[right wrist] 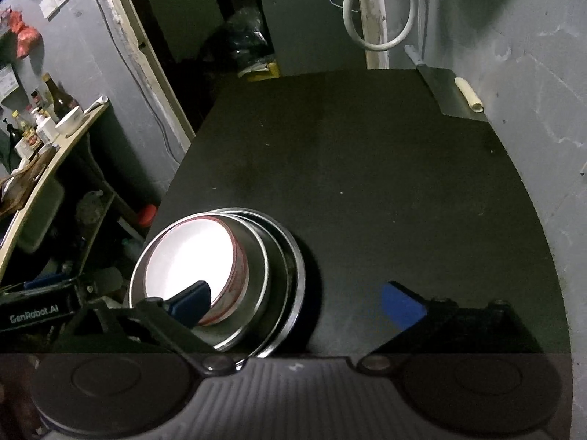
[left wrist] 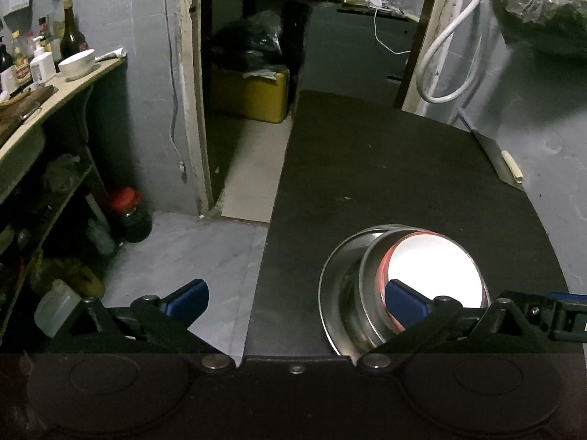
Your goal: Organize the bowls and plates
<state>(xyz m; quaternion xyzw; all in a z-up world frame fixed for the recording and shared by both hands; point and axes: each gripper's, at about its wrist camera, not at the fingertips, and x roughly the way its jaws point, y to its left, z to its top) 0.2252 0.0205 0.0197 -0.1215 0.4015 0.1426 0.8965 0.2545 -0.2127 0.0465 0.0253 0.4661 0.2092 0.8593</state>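
A stack stands on the black table: a white bowl with a red rim nested in a steel bowl, inside a wider steel plate. The right wrist view shows the same white bowl, steel bowl and plate. My left gripper is open and empty, above the table's left edge; its right finger overlaps the stack. My right gripper is open and empty, just right of the stack; its left finger overlaps the white bowl.
A cleaver lies at the table's far right by the wall. A shelf unit on the left holds bottles and a white bowl. A red-capped jar stands on the floor. A yellow box sits in the doorway.
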